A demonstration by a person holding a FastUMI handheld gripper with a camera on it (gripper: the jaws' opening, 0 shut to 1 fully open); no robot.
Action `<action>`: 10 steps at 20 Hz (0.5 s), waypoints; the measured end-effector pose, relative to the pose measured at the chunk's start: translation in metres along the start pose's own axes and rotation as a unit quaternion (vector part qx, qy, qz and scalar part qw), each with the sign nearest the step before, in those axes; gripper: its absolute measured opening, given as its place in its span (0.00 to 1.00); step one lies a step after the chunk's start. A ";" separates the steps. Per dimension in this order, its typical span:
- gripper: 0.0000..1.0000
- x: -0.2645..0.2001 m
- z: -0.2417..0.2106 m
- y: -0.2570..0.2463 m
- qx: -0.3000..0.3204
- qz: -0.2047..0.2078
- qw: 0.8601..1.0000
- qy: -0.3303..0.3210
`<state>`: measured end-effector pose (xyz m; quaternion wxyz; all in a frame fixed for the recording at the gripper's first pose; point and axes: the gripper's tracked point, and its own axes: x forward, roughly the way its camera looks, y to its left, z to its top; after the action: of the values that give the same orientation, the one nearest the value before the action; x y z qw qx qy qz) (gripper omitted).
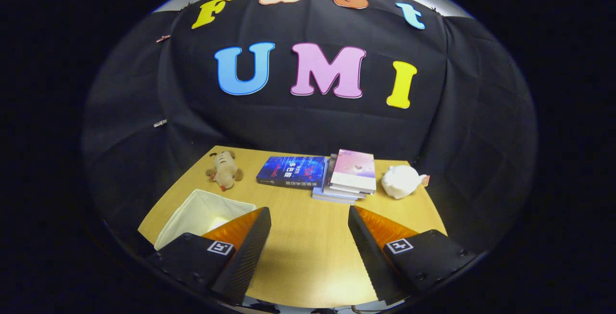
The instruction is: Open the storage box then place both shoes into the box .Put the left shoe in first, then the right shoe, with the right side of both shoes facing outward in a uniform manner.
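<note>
A cream fabric storage box [199, 213] stands on the wooden table [308, 251], with its top open toward me; the left finger partly covers its near corner. My gripper [309, 214] hovers above the table's near half, open, with only bare wood between the fingers. The box lies to the left of the left finger [243, 242].
Beyond the fingers lie a blue book [291, 171] and a stack of books [350, 175] with a pink cover on top. A small plush animal [224, 169] lies at the far left, a white plush toy [402, 181] at the far right. Black cloth walls the table in.
</note>
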<state>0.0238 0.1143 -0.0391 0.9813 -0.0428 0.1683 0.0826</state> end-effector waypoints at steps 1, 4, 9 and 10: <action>0.98 0.001 0.005 -0.014 -0.004 0.002 1.000 -0.010; 0.98 0.002 0.023 -0.048 -0.001 0.018 0.999 -0.042; 0.98 -0.009 0.046 -0.101 0.006 0.038 0.994 -0.100; 0.99 -0.012 0.053 -0.109 0.012 0.040 0.992 -0.115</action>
<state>0.0485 0.0113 0.0208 0.9905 -0.0142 0.0569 0.1242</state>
